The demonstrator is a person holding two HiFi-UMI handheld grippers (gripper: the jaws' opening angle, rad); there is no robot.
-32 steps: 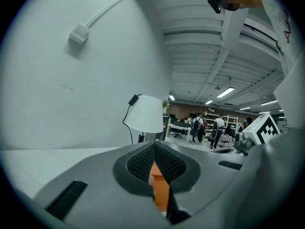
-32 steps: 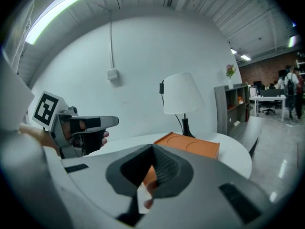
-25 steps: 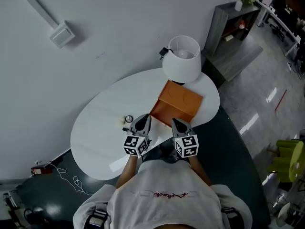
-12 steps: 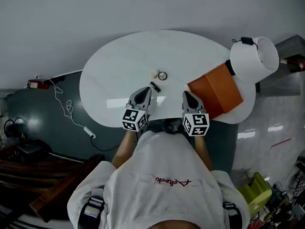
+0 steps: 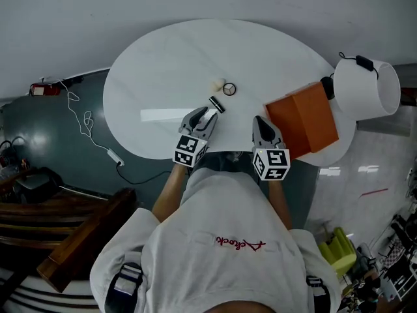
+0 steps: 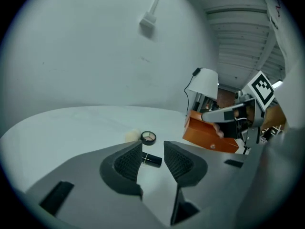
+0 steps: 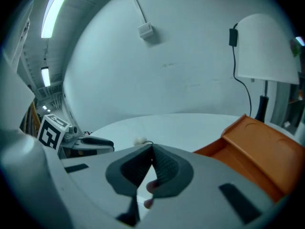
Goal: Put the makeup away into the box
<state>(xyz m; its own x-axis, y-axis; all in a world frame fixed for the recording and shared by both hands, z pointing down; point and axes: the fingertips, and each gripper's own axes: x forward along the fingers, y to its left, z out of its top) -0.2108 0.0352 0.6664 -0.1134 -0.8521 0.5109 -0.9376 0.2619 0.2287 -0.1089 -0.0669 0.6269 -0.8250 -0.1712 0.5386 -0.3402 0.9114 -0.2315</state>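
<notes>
On the white oval table (image 5: 156, 70) lie a black lipstick tube (image 5: 216, 104), a round compact (image 5: 229, 89) and a cream sponge (image 5: 214, 83). My left gripper (image 5: 203, 115) is low over the table just short of the lipstick. Its jaws are opening. In the left gripper view (image 6: 151, 147) the lipstick (image 6: 151, 160) shows through the gap, untouched by the pads, with the compact (image 6: 148, 137) and sponge (image 6: 132, 136) beyond. The orange box (image 5: 303, 119) stands closed at the right. My right gripper (image 5: 260, 121) hovers beside it, shut and empty (image 7: 151, 149).
A lamp with a white shade (image 5: 365, 87) and black cord stands behind the box (image 7: 257, 144). The table's near edge runs under both grippers. A dark floor with a white cable (image 5: 88, 126) lies to the left, and a wooden bench (image 5: 85, 240) at the lower left.
Both grippers have gone forward and down toward the table. The left one has closed in on the lipstick and its jaws have parted. The head camera has swung round.
</notes>
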